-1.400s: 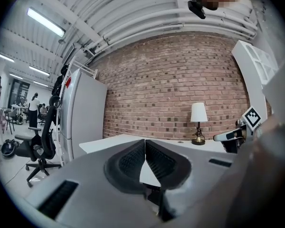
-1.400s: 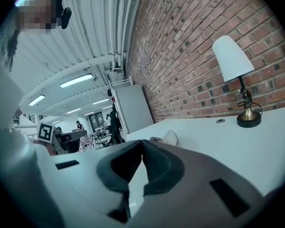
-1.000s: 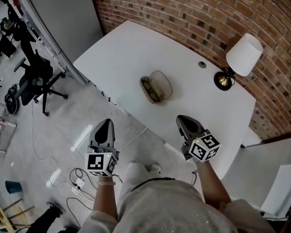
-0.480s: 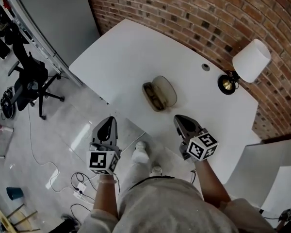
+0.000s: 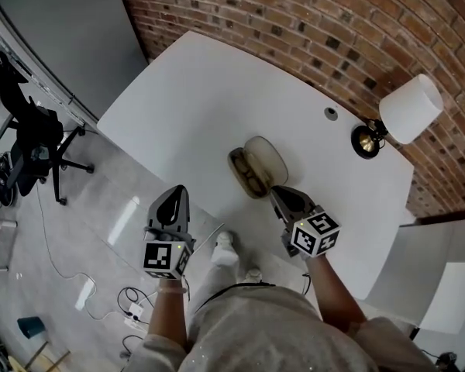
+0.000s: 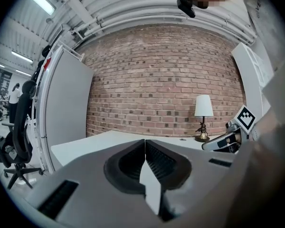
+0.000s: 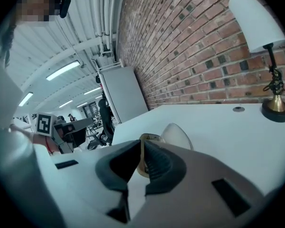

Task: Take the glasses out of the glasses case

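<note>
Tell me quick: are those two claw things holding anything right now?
Left gripper: shut, holding nothing.
Right gripper: shut, holding nothing; the open glasses case lies just ahead of it.

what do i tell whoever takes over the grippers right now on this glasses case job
Left gripper: shut, empty, held near the edge of the white table.
Right gripper: shut, empty, tips just short of the glasses case.
Case lies open on the table, glasses inside it.
Done: case open. Left: open the right jaws, grip the glasses, lift them out.
</note>
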